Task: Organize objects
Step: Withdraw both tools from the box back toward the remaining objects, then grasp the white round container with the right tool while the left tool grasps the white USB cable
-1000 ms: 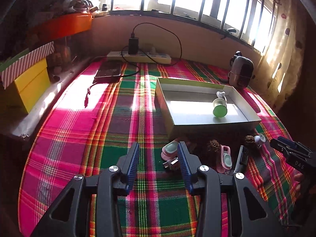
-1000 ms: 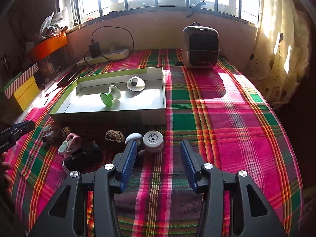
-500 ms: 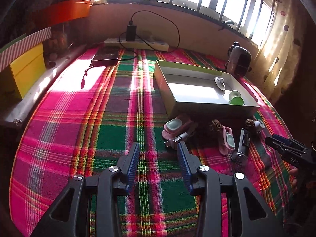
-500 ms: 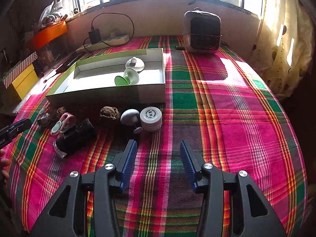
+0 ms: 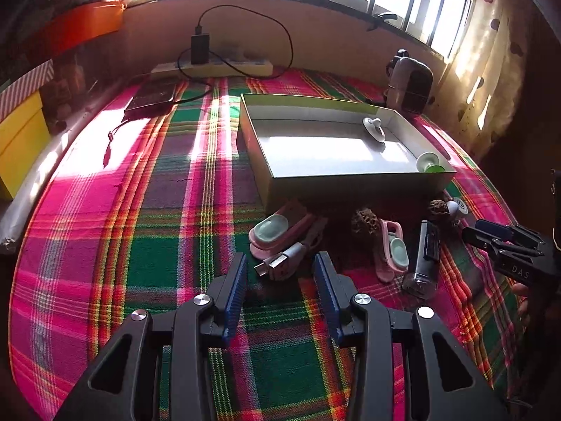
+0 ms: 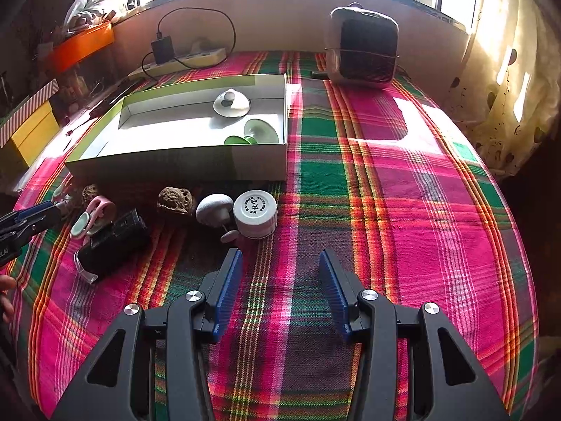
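My left gripper (image 5: 280,261) is open, low over the plaid cloth, and a pink-white USB plug (image 5: 280,266) lies just past its tips, untouched. Behind the plug is a pink clip with a green pad (image 5: 275,233). Farther right lie a walnut (image 5: 363,221), a second pink clip (image 5: 392,249) and a black device (image 5: 424,256). My right gripper (image 6: 279,258) is open and empty. A white jar cap (image 6: 255,213) and a grey mushroom-shaped piece (image 6: 214,208) sit just beyond it. The open box (image 6: 182,165) holds a white knobbed lid (image 6: 231,103) and a green spool (image 6: 252,133).
A small heater (image 6: 363,51) stands at the back right, a power strip (image 6: 182,61) with a charger along the wall. A dark phone (image 5: 152,96) lies at the back left, yellow boxes (image 5: 17,140) past the cloth's left edge. The cloth's right half is bare.
My left gripper has come down and closer to the USB plug and pink clip. The green spool has rolled into the box's near right corner. The right gripper has tilted slightly.
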Tool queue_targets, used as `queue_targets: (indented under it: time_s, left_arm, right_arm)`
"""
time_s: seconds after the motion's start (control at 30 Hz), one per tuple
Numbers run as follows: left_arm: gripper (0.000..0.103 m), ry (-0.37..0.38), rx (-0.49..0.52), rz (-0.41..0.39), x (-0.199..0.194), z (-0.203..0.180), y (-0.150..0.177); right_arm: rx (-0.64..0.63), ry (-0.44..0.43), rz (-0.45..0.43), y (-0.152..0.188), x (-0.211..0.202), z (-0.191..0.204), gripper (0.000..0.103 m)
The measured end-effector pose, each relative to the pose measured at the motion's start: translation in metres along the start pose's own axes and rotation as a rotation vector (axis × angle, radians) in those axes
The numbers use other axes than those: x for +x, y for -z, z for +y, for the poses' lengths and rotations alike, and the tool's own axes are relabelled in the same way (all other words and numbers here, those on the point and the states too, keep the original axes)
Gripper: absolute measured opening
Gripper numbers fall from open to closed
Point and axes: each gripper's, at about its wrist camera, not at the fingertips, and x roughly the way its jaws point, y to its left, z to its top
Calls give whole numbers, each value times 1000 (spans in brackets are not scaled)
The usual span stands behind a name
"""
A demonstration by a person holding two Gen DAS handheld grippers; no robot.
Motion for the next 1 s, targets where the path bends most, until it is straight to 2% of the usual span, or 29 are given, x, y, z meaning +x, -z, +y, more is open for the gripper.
queue_targets:
  time_s: [0.27, 0.5, 0.77, 0.87, 1.0]
  left_arm:
    - [38, 99, 81, 23, 1, -26, 4]
    - [38, 36, 95, 13, 4, -25, -3]
    - [38, 32, 169, 26, 14, -31, -13]
    - [38, 40, 182, 58, 20, -31, -15]
    - [38, 4, 221, 60, 23, -38, -15]
  right_arm:
    - [-4, -2, 1, -2, 2, 0, 47]
    - [-6, -3, 1, -2, 3, 1, 47]
    - [-7, -3, 1, -3, 3, 1, 47]
    - [-7, -4, 1, -4, 3, 1, 47]
    - [-10, -6, 2, -5, 4, 1, 47]
